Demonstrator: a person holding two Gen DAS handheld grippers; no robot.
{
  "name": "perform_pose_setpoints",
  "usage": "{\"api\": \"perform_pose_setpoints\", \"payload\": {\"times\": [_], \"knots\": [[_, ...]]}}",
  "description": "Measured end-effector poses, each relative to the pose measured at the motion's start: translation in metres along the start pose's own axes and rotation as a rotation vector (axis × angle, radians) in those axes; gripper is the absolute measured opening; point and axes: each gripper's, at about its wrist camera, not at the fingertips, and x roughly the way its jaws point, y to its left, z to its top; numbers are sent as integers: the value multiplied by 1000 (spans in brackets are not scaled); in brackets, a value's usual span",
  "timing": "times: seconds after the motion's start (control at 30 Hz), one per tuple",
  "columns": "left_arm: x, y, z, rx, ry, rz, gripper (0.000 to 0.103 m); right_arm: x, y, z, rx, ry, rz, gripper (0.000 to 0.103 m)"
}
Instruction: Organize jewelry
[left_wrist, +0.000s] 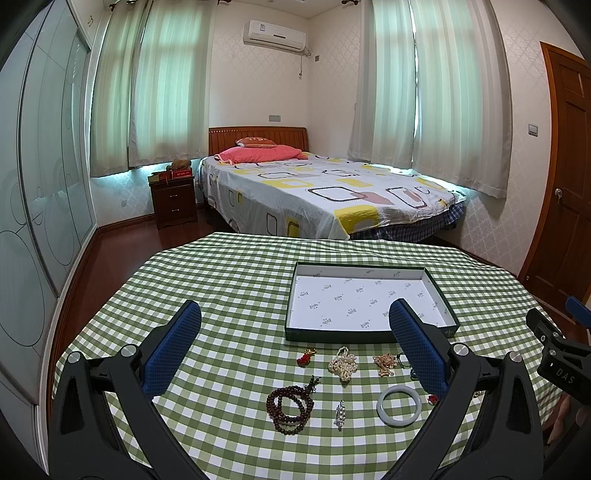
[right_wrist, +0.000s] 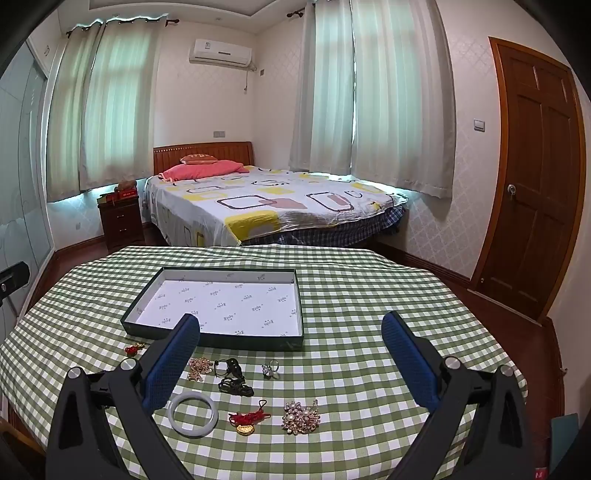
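An empty dark-rimmed box tray (left_wrist: 369, 334) with a white printed lining sits on the green checked table; it also shows in the right wrist view (right_wrist: 212, 341). In front of it lie loose jewelry pieces: a brown bead bracelet (left_wrist: 290, 408), a pearl string (left_wrist: 343, 363), a white jade bangle (left_wrist: 399, 404) (right_wrist: 192, 413), a red charm (left_wrist: 304, 358), a gold chain (left_wrist: 384, 363), a black cord necklace (right_wrist: 232, 380), a red-cord gold charm (right_wrist: 247, 421), a flower brooch (right_wrist: 299, 417) and a ring (right_wrist: 269, 369). My left gripper (left_wrist: 295, 328) is open above the pieces. My right gripper (right_wrist: 291, 339) is open, holding nothing.
The table (left_wrist: 229, 280) carries a green checked cloth and drops off at its rounded edges. Beyond it stand a bed (left_wrist: 314, 192), a nightstand (left_wrist: 173, 199), a sliding wardrobe (left_wrist: 40, 184) at left and a wooden door (right_wrist: 535, 177) at right.
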Motion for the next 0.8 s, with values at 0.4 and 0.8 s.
{"api": "perform_pose_setpoints", "payload": {"times": [0.4, 0.8], "knots": [[0, 0, -1, 0, 1, 0, 99, 1, 0, -2, -1, 0, 0, 96], [-1, -1, -4, 1, 4, -3, 99, 2, -1, -4, 0, 0, 0, 96]]}}
